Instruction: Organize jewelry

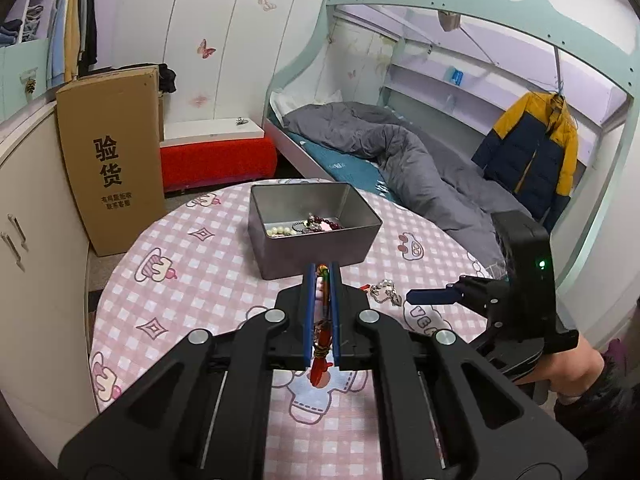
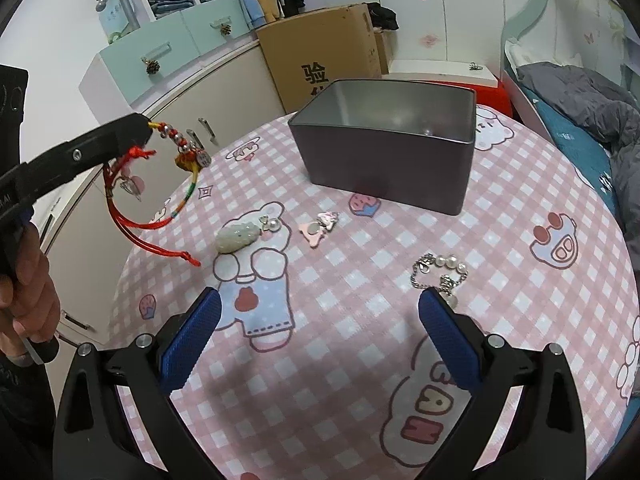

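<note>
Beaded red-corded bracelet (image 2: 176,168) dangles from left gripper (image 1: 322,276).

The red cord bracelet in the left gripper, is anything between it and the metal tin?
Nothing visible. The left gripper holds the red cord bracelet with beads above the pink checked tablecloth, and the open grey metal tin stands just ahead. Its near wall must be cleared.
</note>
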The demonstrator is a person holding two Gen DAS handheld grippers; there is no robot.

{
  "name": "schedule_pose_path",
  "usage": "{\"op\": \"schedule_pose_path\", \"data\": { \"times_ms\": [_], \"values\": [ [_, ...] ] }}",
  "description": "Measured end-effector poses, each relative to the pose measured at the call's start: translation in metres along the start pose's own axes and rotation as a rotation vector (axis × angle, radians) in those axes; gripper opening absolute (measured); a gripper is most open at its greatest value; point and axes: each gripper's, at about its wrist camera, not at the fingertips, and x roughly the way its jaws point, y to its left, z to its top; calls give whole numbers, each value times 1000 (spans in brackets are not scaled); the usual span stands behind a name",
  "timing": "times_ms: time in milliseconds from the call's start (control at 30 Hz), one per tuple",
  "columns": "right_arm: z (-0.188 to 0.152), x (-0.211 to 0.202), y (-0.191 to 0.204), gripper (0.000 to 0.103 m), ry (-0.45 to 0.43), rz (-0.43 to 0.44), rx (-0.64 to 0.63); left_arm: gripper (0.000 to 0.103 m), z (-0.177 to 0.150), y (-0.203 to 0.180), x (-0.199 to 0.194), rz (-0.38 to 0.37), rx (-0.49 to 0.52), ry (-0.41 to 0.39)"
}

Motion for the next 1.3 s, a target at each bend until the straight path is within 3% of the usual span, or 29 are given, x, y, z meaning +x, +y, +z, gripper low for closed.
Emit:
{"op": "schedule_pose_path", "data": {
  "times_ms": [133,367,567,700,767,800,833,1167,1200,1233,1300],
  "values": [
    [6,7,8,95,-11,13,-11,6,-4,5,-8,-28,-30,-3],
    [29,-2,30,94,-115,108,-72,6,-8,15,-19,-64,-57,3],
    [40,-7,53,79,-166,187,-193,6,-10,18,-20,-121,-48,32],
    [40,-2,65,57,-161,238,-274,6,-14,20,-19,-179,-66,51],
    [38,2,65,37,-155,252,-278,6,-16,25,-18,-192,-87,56],
    [37,3,63,22,-153,248,-270,6,-17,28,-17,-190,-99,59],
    [36,2,61,16,-155,250,-265,6,-18,30,-16,-190,-108,62],
    [25,-4,50,15,-139,236,-257,6,-24,43,-4,-226,-176,75],
    [26,-2,48,22,-135,241,-236,7,-24,43,-2,-222,-177,78],
    [26,1,45,39,-124,238,-224,7,-25,44,-1,-210,-177,80],
    [24,5,40,60,-115,207,-214,6,-26,47,-2,-200,-183,79]
  ]
}}
